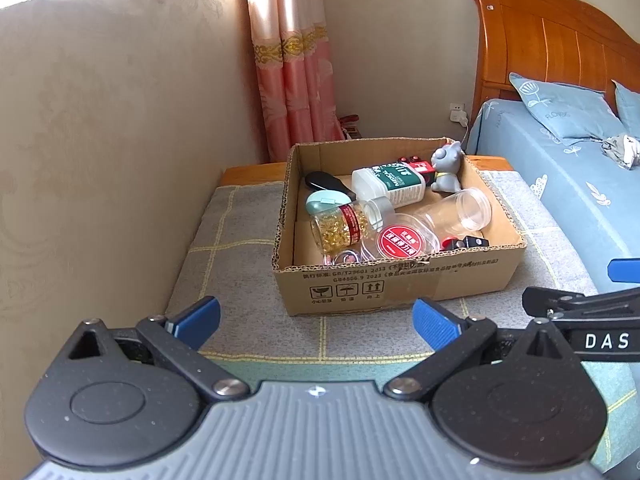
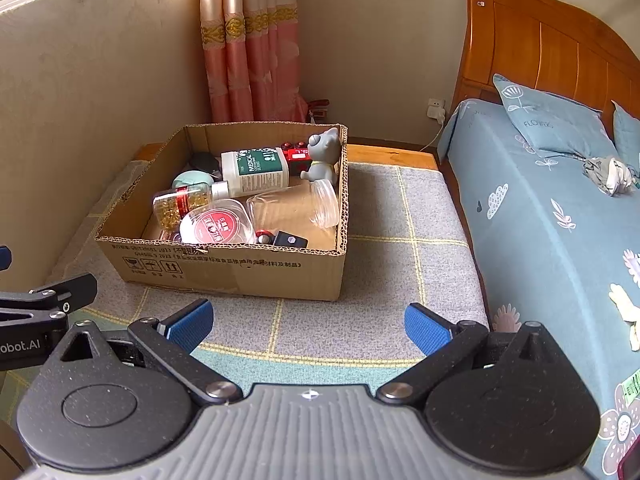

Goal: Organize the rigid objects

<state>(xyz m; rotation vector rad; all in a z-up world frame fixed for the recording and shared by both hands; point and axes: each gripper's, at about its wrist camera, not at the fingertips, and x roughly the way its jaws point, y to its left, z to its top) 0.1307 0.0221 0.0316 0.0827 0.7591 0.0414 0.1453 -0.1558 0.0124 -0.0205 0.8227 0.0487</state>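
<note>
A cardboard box (image 1: 400,286) (image 2: 240,268) stands on a checked grey mat. It holds several things: a white bottle with a green label (image 1: 390,184) (image 2: 256,172), a jar of golden capsules (image 1: 344,224) (image 2: 180,204), a clear tub with a red lid label (image 1: 398,240) (image 2: 218,224), an empty clear jar (image 1: 460,208) (image 2: 296,208), a grey cat figure (image 1: 446,168) (image 2: 322,156). My left gripper (image 1: 316,322) is open and empty in front of the box. My right gripper (image 2: 308,326) is open and empty, also short of the box.
The mat (image 1: 240,240) (image 2: 400,240) lies on a low wooden bench between a beige wall and a bed with a blue sheet (image 2: 540,220). A pink curtain (image 1: 292,80) hangs behind. The other gripper shows at the edge of each view (image 1: 592,320) (image 2: 36,312).
</note>
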